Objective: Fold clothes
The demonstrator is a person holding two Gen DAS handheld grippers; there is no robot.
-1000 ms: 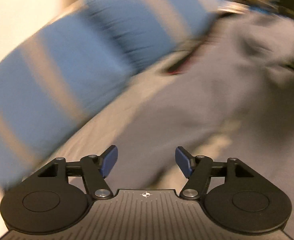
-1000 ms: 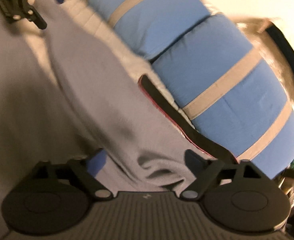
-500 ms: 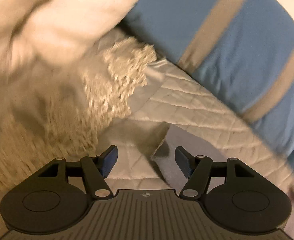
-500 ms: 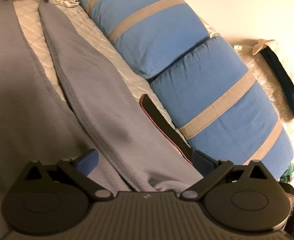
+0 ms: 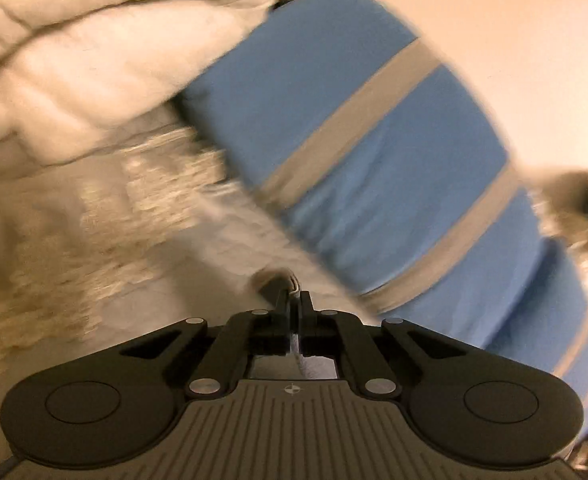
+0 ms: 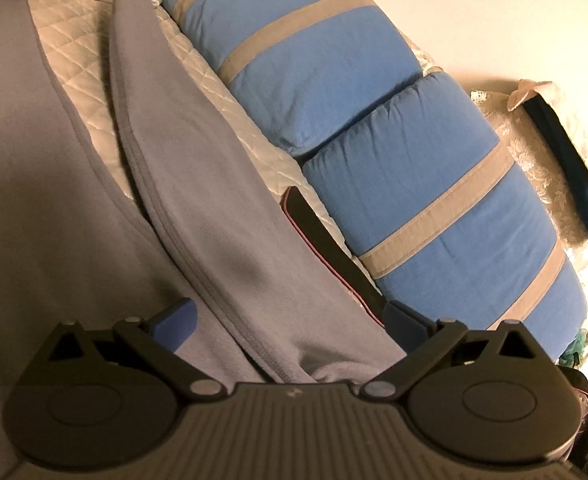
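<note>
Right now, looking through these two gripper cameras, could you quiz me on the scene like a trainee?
1. True or false: the left gripper is shut on a corner of the grey garment.
2. What does the grey garment lie on? A) a wooden table B) a white quilted bedcover C) a carpet
3. Fill in: the right gripper's jaws stand ____.

Key: 1 true; 2 B; 3 open, with a fold of the grey garment between them and the blue striped pillows beside it.
</note>
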